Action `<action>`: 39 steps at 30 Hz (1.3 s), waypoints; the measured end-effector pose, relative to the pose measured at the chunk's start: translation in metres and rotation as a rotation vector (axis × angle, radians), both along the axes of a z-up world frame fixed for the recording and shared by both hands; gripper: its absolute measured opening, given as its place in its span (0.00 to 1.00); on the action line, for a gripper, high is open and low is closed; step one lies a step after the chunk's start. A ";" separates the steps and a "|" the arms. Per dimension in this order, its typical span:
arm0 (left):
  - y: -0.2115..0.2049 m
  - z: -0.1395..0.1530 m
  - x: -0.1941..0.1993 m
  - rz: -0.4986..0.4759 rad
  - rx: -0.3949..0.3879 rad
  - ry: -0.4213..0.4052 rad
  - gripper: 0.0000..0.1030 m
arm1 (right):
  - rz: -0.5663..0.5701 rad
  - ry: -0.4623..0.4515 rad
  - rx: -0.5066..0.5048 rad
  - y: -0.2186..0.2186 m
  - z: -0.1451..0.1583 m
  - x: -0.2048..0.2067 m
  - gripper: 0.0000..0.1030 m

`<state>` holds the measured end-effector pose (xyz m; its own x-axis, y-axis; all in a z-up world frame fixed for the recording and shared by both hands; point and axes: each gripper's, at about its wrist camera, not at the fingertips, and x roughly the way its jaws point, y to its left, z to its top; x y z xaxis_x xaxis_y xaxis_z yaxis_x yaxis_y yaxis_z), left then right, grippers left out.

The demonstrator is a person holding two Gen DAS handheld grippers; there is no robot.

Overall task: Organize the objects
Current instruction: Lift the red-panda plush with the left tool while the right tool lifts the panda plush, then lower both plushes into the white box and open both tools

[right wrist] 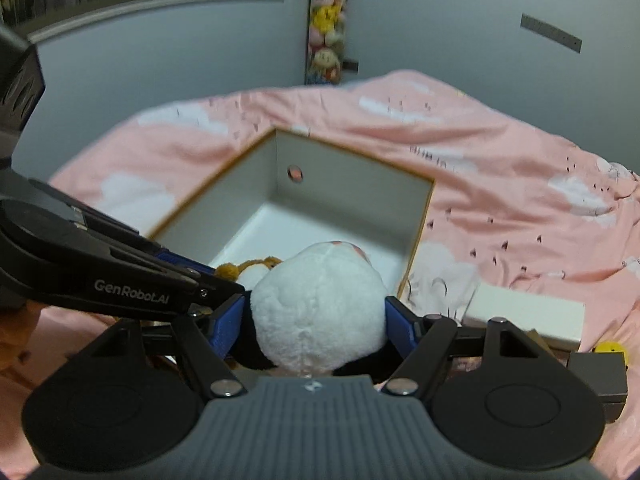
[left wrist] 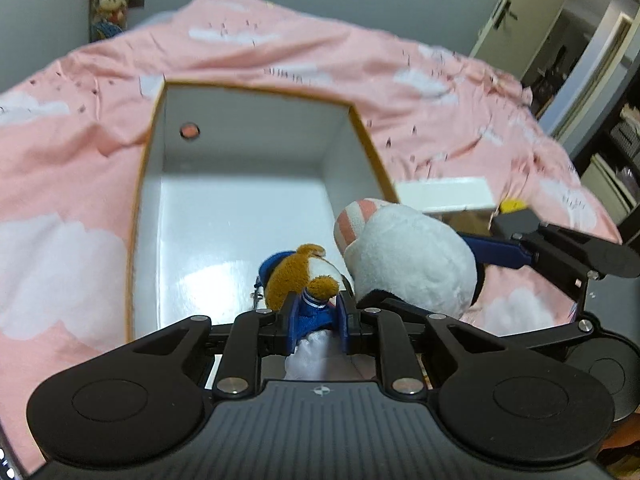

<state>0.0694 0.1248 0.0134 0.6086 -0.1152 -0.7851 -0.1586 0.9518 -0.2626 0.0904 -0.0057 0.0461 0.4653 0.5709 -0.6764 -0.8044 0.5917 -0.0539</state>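
An open white box (left wrist: 240, 208) with an orange rim lies on a pink bedspread; it also shows in the right wrist view (right wrist: 320, 208). My left gripper (left wrist: 318, 312) is shut on a small brown and white plush in blue clothes (left wrist: 300, 276), held over the box's near end. My right gripper (right wrist: 316, 320) is shut on a round white plush with pink ears (right wrist: 320, 304), just beside the left one at the box's near right corner. The white plush also shows in the left wrist view (left wrist: 408, 256).
A white flat box (right wrist: 524, 316) lies on the bed right of the open box, with a yellow object (right wrist: 610, 348) and a dark block (right wrist: 596, 376) near it. Stuffed toys (right wrist: 326, 20) hang in the far corner. A doorway (left wrist: 560, 32) is at the right.
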 end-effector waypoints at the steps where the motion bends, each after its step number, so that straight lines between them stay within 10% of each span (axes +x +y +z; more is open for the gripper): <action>1: 0.001 -0.005 0.001 -0.008 0.000 0.014 0.20 | 0.001 0.001 -0.020 0.001 -0.003 0.000 0.73; 12: 0.007 -0.035 0.001 -0.056 0.007 0.093 0.19 | 0.062 -0.009 -0.186 0.018 -0.023 0.004 0.74; 32: 0.030 -0.051 0.004 0.024 0.006 0.166 0.17 | 0.179 0.108 -0.181 0.016 -0.016 0.020 0.84; 39: 0.026 -0.060 0.003 0.000 -0.029 0.192 0.16 | 0.167 0.171 -0.217 0.019 -0.022 0.028 0.58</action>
<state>0.0723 0.1512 -0.0463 0.4476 -0.1395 -0.8833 -0.2086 0.9442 -0.2548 0.1182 0.0128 0.0244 0.2464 0.4638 -0.8510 -0.8977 0.4402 -0.0200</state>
